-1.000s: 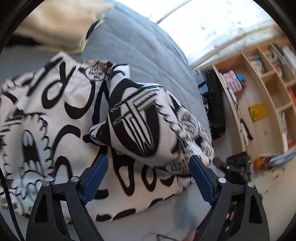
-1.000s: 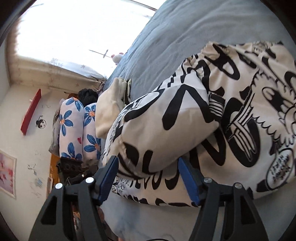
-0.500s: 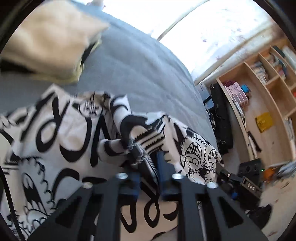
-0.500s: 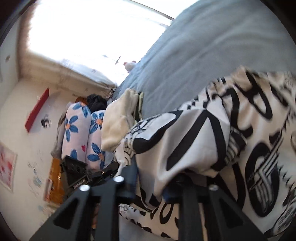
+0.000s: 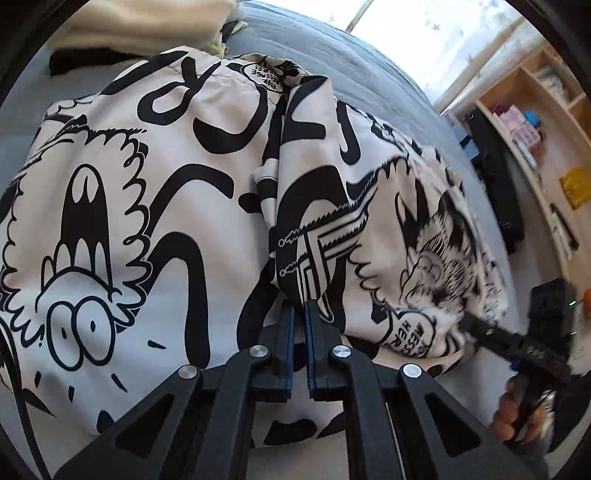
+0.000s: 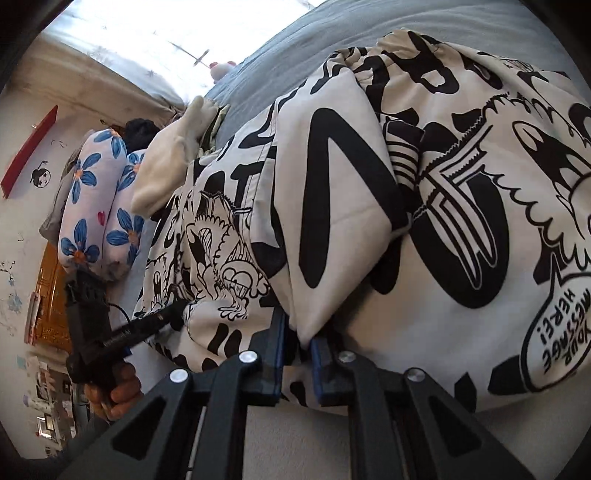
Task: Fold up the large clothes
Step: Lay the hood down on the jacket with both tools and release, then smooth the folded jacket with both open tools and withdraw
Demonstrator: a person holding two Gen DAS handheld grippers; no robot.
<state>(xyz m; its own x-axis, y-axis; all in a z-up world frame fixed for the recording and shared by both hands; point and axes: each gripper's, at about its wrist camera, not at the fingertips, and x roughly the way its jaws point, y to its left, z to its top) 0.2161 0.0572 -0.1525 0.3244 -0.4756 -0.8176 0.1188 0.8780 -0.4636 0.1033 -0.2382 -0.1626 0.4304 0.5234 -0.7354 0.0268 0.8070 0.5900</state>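
Your left hand-held gripper (image 5: 300, 314) clamped on folded jacket (image 5: 155, 192) sleeve; your right hand-held gripper (image 6: 297, 341), jaws just closing, pinches other sleeve fold. Jacket lies on bed (image 5: 332, 48).

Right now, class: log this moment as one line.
left claw: shut on jacket | right claw: shut on jacket | bed: jacket part-folded

Loads of bare grey bed (image 5: 332, 48) open beyond the printed jacket (image 5: 166, 192), only the cream folded pile (image 5: 147, 26) crowds its far corner.
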